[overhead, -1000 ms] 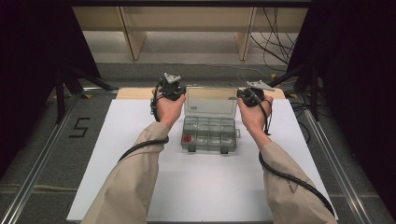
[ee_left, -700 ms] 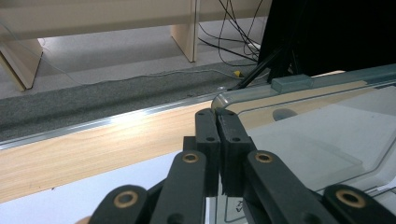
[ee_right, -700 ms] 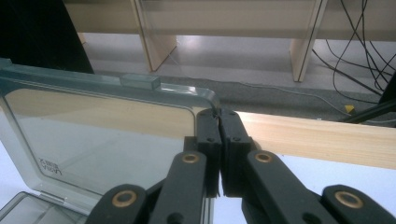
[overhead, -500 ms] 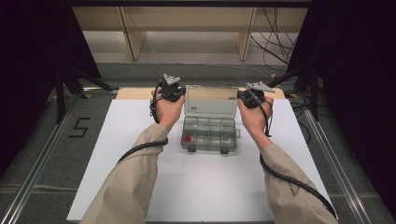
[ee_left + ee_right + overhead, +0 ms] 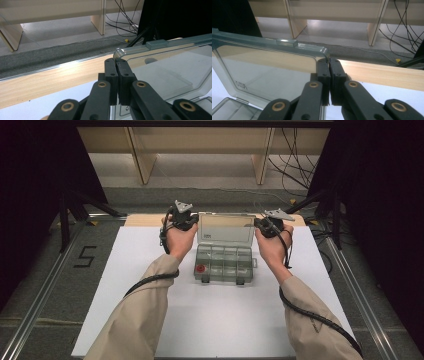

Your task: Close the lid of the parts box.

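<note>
Box of clear plastic sat mid-worktop on the white sheet, lid raised upright at the far side. Left tool stood at the lid's left upper corner, right tool at its right upper corner. Both tools' jaws were pressed together; each appeared to pinch the lid edge, though contact was hard to confirm. Red item lay in the front-left compartment.

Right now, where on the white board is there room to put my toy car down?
The widest bare patch of the white board lies in front of the clear compartment box, between the two sleeves. The board's far left and far right strips are also bare. It is crowded at the far edge, where the left gripper and right gripper flank the box's raised lid.
</note>
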`<state>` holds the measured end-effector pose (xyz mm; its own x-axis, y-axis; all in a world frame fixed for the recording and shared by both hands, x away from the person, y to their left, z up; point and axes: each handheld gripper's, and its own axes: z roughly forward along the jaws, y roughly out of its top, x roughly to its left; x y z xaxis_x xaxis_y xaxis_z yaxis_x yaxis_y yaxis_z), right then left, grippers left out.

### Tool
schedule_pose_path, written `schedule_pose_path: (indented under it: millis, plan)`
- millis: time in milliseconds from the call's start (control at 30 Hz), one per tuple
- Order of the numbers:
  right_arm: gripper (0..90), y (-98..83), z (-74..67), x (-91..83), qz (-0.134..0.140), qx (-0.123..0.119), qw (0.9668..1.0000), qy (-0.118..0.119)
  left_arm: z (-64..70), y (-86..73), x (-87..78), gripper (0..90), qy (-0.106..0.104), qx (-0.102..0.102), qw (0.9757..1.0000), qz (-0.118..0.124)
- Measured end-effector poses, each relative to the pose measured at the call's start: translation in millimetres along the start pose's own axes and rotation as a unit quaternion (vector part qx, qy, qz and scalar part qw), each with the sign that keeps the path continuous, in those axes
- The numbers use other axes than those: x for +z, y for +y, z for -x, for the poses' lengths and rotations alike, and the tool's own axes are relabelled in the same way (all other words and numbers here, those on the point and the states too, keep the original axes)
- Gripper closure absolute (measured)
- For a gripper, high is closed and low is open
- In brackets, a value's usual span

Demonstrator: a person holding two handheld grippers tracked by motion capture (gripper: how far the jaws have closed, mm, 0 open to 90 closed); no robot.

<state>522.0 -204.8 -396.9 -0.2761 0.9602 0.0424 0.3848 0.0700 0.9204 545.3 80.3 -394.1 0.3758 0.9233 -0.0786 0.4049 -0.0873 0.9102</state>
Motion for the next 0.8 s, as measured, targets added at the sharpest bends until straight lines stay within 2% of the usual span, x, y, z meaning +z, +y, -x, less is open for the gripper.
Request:
schedule_pose_path:
  millis: [33,233,800]
  plan:
    - [88.6,0.2,-1.0,-0.3,0.000,0.009,1.0000,0.003,0.0,-0.2,-0.3,88.0,0.000,0.000,1.0000,0.000]
    - [88.6,-1.2,-0.7,-2.5,0.000,0.001,1.0000,0.001,0.5,-1.5,-1.8,88.0,0.001,0.001,1.0000,0.004]
    - [88.6,-3.6,-2.9,-8.4,0.003,0.003,1.0000,0.005,2.1,-5.4,-7.5,88.1,-0.002,0.005,0.9999,0.012]
